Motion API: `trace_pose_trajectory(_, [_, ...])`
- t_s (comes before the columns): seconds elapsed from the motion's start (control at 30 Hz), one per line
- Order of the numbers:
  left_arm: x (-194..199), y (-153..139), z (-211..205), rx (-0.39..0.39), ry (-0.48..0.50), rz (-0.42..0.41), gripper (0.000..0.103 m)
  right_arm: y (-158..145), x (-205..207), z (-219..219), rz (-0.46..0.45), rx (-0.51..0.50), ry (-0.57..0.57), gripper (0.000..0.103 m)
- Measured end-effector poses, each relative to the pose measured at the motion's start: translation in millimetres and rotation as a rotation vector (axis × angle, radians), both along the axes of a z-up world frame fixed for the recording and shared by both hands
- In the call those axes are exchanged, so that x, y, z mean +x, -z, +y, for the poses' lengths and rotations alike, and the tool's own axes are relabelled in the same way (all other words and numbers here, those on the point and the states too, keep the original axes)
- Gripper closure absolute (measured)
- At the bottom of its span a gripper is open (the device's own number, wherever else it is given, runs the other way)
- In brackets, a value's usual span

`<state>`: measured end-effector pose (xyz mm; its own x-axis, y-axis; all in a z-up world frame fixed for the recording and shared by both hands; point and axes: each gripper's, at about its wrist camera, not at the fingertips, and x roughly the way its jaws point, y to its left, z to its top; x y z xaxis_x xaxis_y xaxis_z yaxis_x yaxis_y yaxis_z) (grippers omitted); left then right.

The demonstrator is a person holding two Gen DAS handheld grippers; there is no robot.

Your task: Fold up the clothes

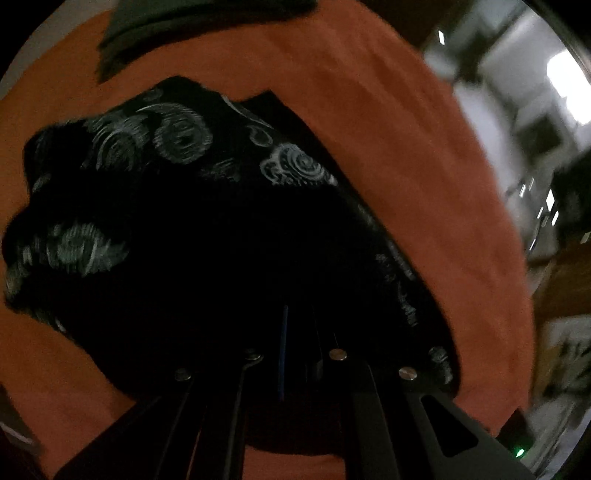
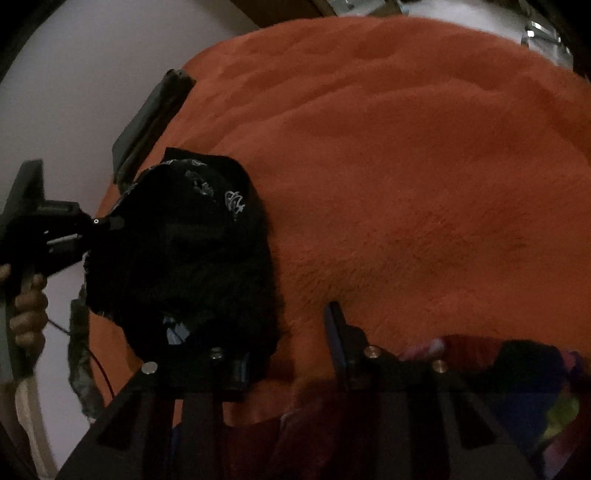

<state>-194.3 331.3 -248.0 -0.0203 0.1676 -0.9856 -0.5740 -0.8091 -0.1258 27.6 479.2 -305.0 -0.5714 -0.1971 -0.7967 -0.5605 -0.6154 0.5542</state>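
A black garment with white swirl prints (image 1: 177, 229) lies bunched on an orange fleece blanket (image 1: 369, 122). My left gripper (image 1: 301, 325) points down at it with its jaws shut, and the dark cloth is pinched between them. The right wrist view shows that gripper (image 2: 107, 221) clamped on the garment's (image 2: 184, 251) left edge, with a person's hand (image 2: 27, 314) on its handle. My right gripper (image 2: 288, 339) hovers low at the garment's near right edge. Its jaws stand apart with orange blanket showing between them. The cloth overlaps its left finger; its right finger (image 2: 338, 332) is bare.
A folded dark green cloth (image 2: 147, 122) lies at the blanket's far left edge, also at the top of the left wrist view (image 1: 207, 33). A heap of colourful clothes (image 2: 517, 373) sits close by my right gripper. Beyond the blanket's (image 2: 406, 166) edge are pale floor and furniture.
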Motion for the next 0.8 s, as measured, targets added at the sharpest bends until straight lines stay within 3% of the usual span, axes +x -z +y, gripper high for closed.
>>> trace_pose_trajectory(0.17, [5.9, 2.3, 31.9, -0.190, 0.135, 0.092, 0.096, -1.0, -6.7, -6.1, -0.015, 0.042, -0.025, 0.065])
trace_pose_trajectory(0.33, [14.1, -2.5, 47.6, -0.289, 0.195, 0.175, 0.095, 1.3, -8.9, -7.6, -0.019, 0.051, -0.045, 0.059])
trace_pose_trajectory(0.4, [16.5, -6.2, 49.8, -0.319, 0.211, 0.192, 0.086, 1.2, -8.7, -7.7, -0.014, 0.048, -0.049, 0.058])
trace_pose_trajectory(0.47, [19.0, -9.8, 51.9, -0.349, 0.228, 0.208, 0.064, 1.9, -7.7, -6.9, -0.008, 0.041, -0.048, 0.058])
trace_pose_trajectory(0.53, [19.1, -15.9, 51.4, -0.364, 0.224, 0.222, 0.051, 0.8, -4.7, -6.4, -0.008, 0.041, -0.048, 0.057])
trace_pose_trajectory(0.7, [14.2, -20.6, 57.3, -0.320, 0.179, 0.189, 0.050, -1.2, -1.4, -6.5, -0.010, 0.045, -0.054, 0.056])
trace_pose_trajectory(0.8, [11.8, -11.3, 65.8, -0.336, 0.190, 0.190, 0.050, -0.7, -2.7, -6.8, -0.009, 0.043, -0.053, 0.056])
